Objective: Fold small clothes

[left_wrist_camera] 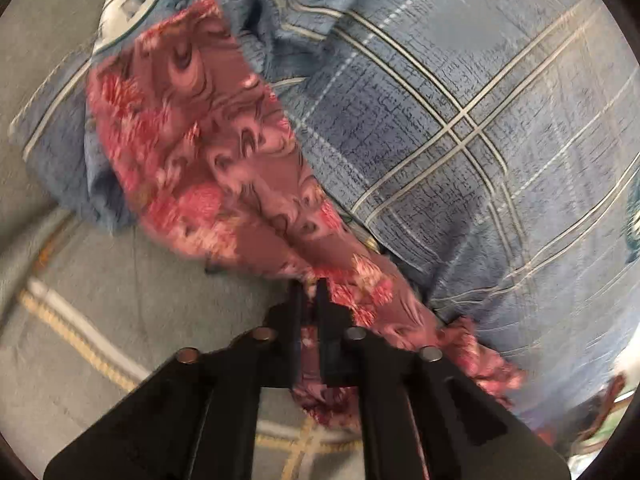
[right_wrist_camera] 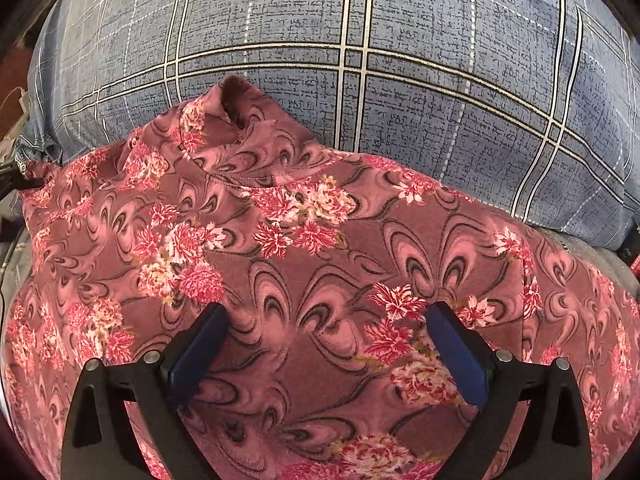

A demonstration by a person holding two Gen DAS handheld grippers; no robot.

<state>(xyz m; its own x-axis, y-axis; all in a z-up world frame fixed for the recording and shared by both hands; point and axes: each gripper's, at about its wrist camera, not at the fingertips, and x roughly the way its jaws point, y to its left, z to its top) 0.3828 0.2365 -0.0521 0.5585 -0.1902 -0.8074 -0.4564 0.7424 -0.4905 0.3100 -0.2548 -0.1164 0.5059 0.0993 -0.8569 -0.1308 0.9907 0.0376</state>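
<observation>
The floral garment point(left_wrist_camera: 224, 168) is motion-blurred toward ten o'clock; its pinched edge is hidden between the left gripper point(left_wrist_camera: 309, 292) fingers.

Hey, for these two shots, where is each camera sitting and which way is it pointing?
Left wrist view: behind the left gripper, aimed down along black fingers shut on the floral garment; blue plaid bedding beyond.
Right wrist view: behind the right gripper, open, blue pads over the floral garment, facing the plaid bedding.
Shared: the garment and bedding.
</observation>
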